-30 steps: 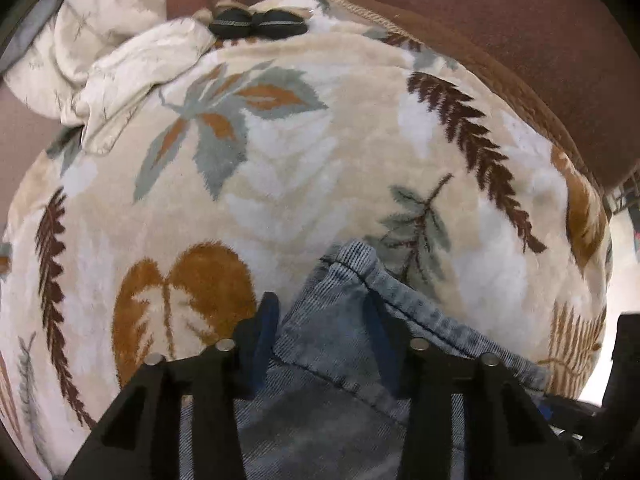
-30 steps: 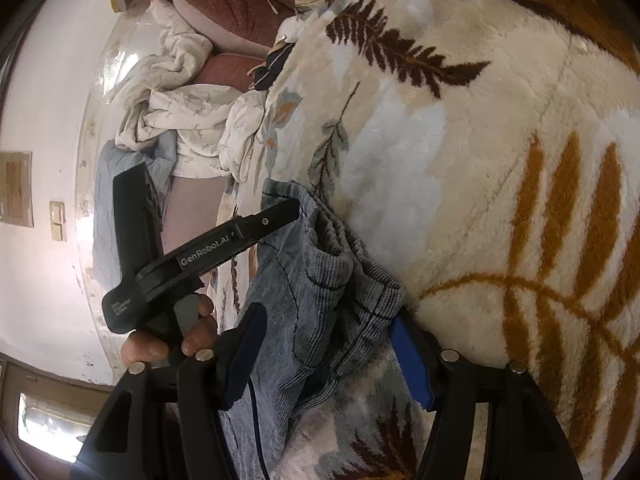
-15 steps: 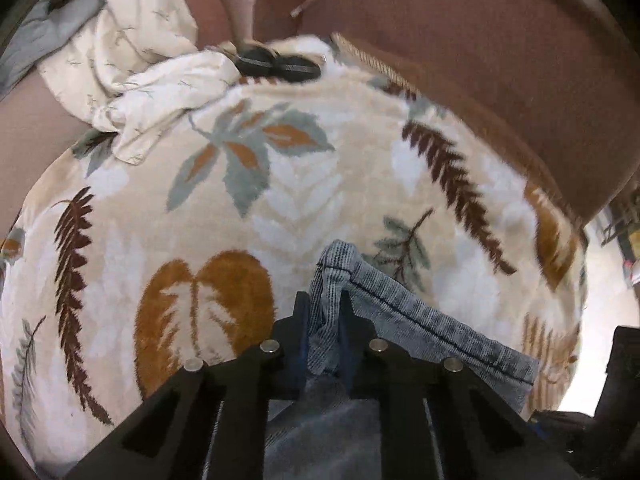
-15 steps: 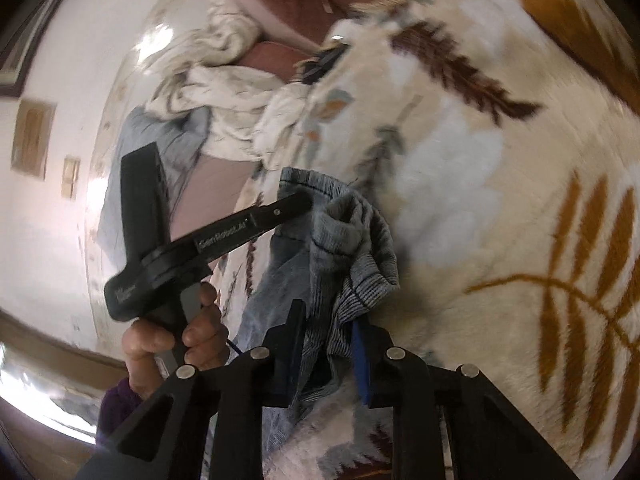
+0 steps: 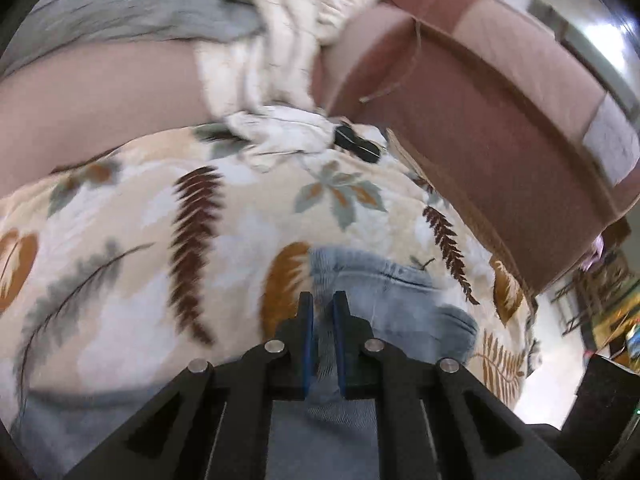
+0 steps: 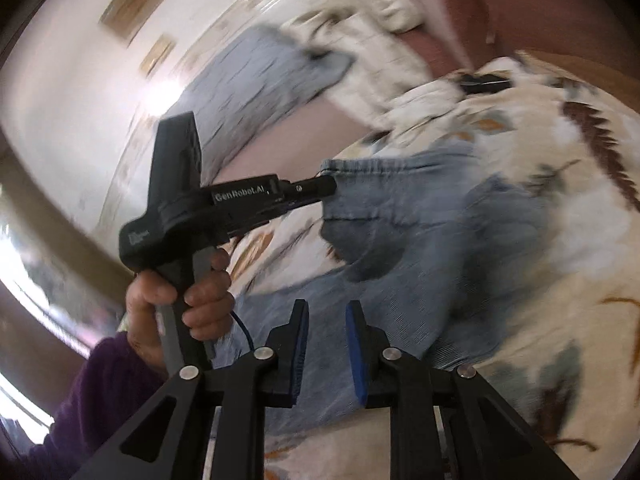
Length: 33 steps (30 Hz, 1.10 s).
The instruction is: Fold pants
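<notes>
Since a second earlier both grippers had lifted the pants [image 6: 420, 216] off the leaf-print blanket [image 5: 160, 240] — left gripper [image 5: 320, 312] and right gripper [image 6: 326, 320] clenched on denim, hem edge stretched between them, legs trailing near.

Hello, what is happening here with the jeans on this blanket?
A person is folding blue jeans on a leaf-patterned blanket spread over a brown sofa. The left hand-held gripper is pinching the denim near its edge. The right hand-held gripper sits at another part of the jeans with denim between its fingers, which are not fully closed. The jeans are bunched, not yet neatly folded. Other cream clothes lie behind.
</notes>
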Each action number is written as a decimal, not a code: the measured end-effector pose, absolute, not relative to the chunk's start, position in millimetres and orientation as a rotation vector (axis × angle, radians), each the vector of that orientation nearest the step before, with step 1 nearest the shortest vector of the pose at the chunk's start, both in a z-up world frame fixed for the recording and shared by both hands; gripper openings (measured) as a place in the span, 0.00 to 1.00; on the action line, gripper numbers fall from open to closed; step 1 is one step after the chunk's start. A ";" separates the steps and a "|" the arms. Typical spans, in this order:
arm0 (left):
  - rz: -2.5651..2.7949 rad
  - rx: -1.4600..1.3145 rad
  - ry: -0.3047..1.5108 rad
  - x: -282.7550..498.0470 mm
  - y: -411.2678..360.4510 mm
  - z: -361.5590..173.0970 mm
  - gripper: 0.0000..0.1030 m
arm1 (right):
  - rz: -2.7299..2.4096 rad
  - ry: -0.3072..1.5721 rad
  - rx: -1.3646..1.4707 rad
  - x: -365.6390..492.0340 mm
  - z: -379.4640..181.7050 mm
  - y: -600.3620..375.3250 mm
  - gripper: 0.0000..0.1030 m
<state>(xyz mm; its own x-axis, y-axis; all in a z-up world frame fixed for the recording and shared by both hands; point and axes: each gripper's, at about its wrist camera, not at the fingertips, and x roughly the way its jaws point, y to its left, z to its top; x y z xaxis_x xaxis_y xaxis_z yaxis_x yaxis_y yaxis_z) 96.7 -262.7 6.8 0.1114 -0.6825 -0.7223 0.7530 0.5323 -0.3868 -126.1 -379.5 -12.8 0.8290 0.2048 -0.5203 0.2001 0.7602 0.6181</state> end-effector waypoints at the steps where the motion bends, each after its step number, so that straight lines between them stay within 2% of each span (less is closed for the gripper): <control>1: -1.043 0.074 1.004 98.4 -248.6 5.2 0.09 | 0.022 0.624 0.707 -120.6 -13.4 -369.5 0.20; 5: -0.989 0.009 1.035 107.9 -202.5 -5.2 0.09 | 0.046 0.662 0.709 -109.3 -20.0 -351.5 0.20; 9: -0.980 -0.004 1.032 108.8 -198.7 -2.3 0.09 | -0.033 0.641 0.834 -126.0 -28.0 -388.2 0.23; 11: -0.965 0.042 1.032 107.9 -211.3 -0.1 0.09 | -0.105 0.628 0.934 -142.0 -37.1 -412.8 0.40; 12: -0.963 0.065 1.036 107.7 -220.1 0.3 0.09 | -0.152 0.613 1.016 -155.1 -46.3 -430.0 0.55; 13: -0.965 0.079 1.041 108.4 -227.7 0.3 0.09 | -0.178 0.602 1.051 -161.9 -51.5 -439.3 0.57; 17: -0.971 0.119 1.094 112.2 -265.8 -2.8 0.10 | -0.205 0.569 1.112 -174.6 -58.6 -468.8 0.57; 18: -0.973 0.132 1.112 112.8 -276.6 -4.6 0.13 | -0.210 0.554 1.109 -174.6 -56.7 -475.2 0.57; 19: -0.966 0.148 1.129 111.7 -286.4 -6.7 0.25 | -0.211 0.538 1.095 -173.1 -54.7 -481.3 0.57; 21: -0.939 0.174 1.152 110.9 -304.5 -11.9 0.39 | -0.190 0.517 1.084 -165.4 -53.1 -496.0 0.57; 24: -0.927 0.199 1.160 111.9 -322.2 -18.0 0.40 | -0.159 0.549 1.159 -133.6 -65.3 -513.4 0.57; 30: -0.881 0.233 1.189 121.9 -339.5 -37.2 0.39 | -0.207 0.656 1.120 -78.9 -88.5 -524.6 0.57; 32: -0.885 0.249 1.190 121.6 -342.4 -42.6 0.33 | -0.191 0.696 1.141 -67.8 -99.2 -526.6 0.57; 33: -0.894 0.268 1.186 119.8 -343.9 -45.1 0.22 | -0.179 0.706 1.139 -63.0 -104.1 -527.3 0.57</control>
<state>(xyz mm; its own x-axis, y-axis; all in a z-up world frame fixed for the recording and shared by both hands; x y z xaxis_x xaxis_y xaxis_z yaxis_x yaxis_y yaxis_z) 119.8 -343.9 -45.1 0.0915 -0.4604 -0.8830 0.7220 0.6413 -0.2596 -63.0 -527.3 -104.1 0.7728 0.2150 -0.5971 0.4739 0.4304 0.7682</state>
